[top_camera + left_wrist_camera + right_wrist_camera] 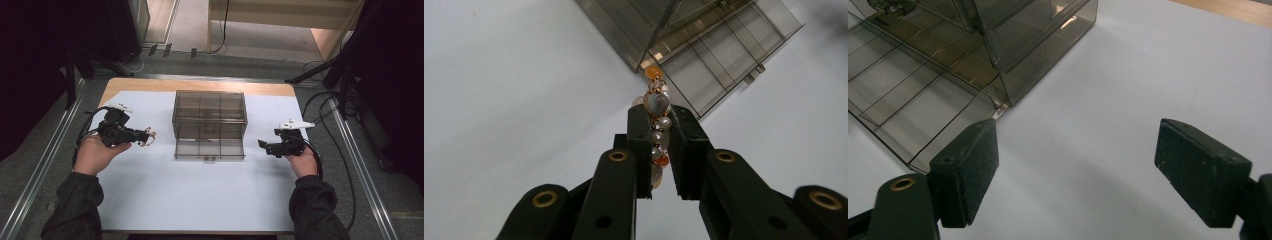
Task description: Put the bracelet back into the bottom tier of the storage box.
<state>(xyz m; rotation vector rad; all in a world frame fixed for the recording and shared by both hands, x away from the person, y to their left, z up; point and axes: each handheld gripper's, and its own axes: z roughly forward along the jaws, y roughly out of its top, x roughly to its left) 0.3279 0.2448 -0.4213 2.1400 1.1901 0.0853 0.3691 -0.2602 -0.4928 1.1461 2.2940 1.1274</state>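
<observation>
My left gripper (658,150) is clenched on a beaded bracelet (657,127); in the left gripper view the string runs up between the two black jaws, with pearly grey and white beads, small gold links and a few orange beads, one orange bead at the far tip and another low in the grip. The beads look glossy and rounded, of mixed sizes. From the high view I see the bracelet (148,137) sticking out of that gripper (141,135) above the white table sheet (200,195), left of the box and apart from it.

The box is a smoky clear drawer organizer (209,121) standing mid-table. Its bottom drawer (209,149) is pulled out toward me, split into small compartments by thin dividers; I cannot tell from here what lies in them. Through the tinted walls I make out similar dividers in the tiers above, and a small dark shape behind the front that is too dim to name.

My right gripper (263,146) is released, jaws standing wide apart with nothing between them, hovering over the sheet just right of the drawer's corner (993,107)
</observation>
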